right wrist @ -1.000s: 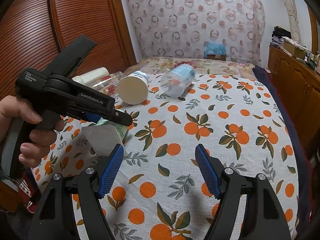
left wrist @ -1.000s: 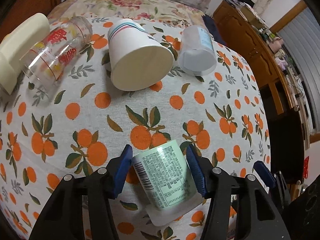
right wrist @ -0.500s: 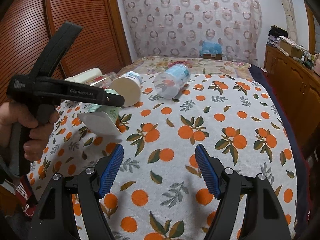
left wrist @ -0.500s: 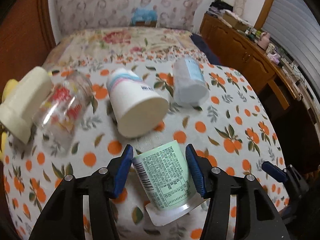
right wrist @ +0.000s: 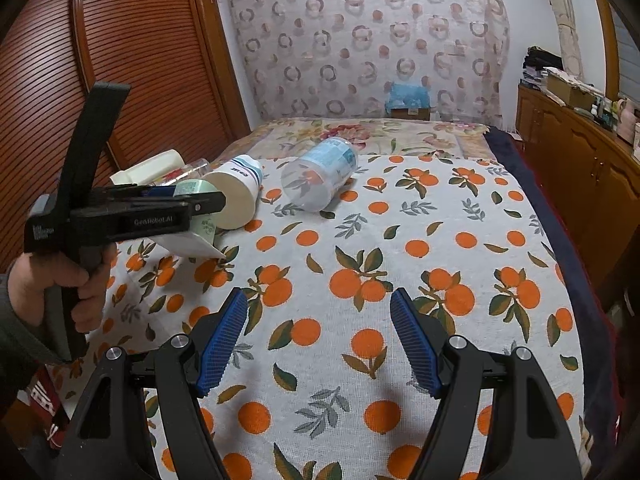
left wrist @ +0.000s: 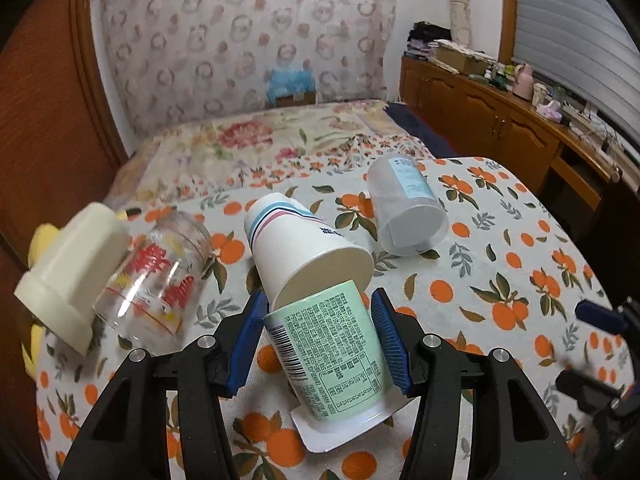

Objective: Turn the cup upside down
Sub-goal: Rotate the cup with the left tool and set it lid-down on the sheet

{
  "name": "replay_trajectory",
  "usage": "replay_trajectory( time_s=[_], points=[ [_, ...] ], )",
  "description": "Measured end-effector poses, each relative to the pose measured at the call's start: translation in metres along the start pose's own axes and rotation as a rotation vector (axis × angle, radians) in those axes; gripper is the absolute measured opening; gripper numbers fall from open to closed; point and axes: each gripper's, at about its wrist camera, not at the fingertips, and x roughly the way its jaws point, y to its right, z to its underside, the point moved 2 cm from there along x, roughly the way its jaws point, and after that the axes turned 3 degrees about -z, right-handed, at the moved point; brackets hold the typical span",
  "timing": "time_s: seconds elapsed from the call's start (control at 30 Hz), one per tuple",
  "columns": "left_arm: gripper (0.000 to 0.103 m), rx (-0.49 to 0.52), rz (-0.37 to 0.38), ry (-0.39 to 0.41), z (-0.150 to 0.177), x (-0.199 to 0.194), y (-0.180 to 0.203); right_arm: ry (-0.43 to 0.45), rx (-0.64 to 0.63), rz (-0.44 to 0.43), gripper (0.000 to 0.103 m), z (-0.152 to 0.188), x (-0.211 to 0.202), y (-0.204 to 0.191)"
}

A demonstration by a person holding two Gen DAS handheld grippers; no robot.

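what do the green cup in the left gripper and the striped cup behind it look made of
Green cup: likely thin plastic, smooth with slight sheen, printed label and white flanged rim, clamped in the left gripper. Striped cup: looks like matte paper, with rolled rim and dull cream inside.

I see a dim, warm indoor light in both views, soft and even, apparently from overhead. Fisheye distortion bends the wooden doors [right wrist: 132, 60] and curtain [right wrist: 368, 40] strongly toward the edges, and black vignette fills the corners. The left wrist view is smeared by motion blur: the cream bottle [left wrist: 72, 272] and glass jar [left wrist: 156, 276] look soft, the far bedding hazy. The right wrist view is sharper; the orange-print cloth [right wrist: 400, 260] reads crisply. Faint shadows lie under the paper cup [left wrist: 308, 252]. A mild sheen sits on the clear plastic cup [left wrist: 408, 212].
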Motion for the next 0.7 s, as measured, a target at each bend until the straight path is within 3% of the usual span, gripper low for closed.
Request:
replay_trajectory(
  time_s=[0.4, 0.7],
  points=[
    [0.05, 0.118, -0.062, 0.093, 0.027, -0.028, 0.018, 0.008, -0.001, 0.01, 0.076, -0.001, -0.001, -0.003],
    [0.047, 0.127, -0.022, 0.083, 0.043, -0.045, 0.027, 0.014, 0.018, 0.022, 0.076, -0.001, -0.005, 0.001]
  ],
)
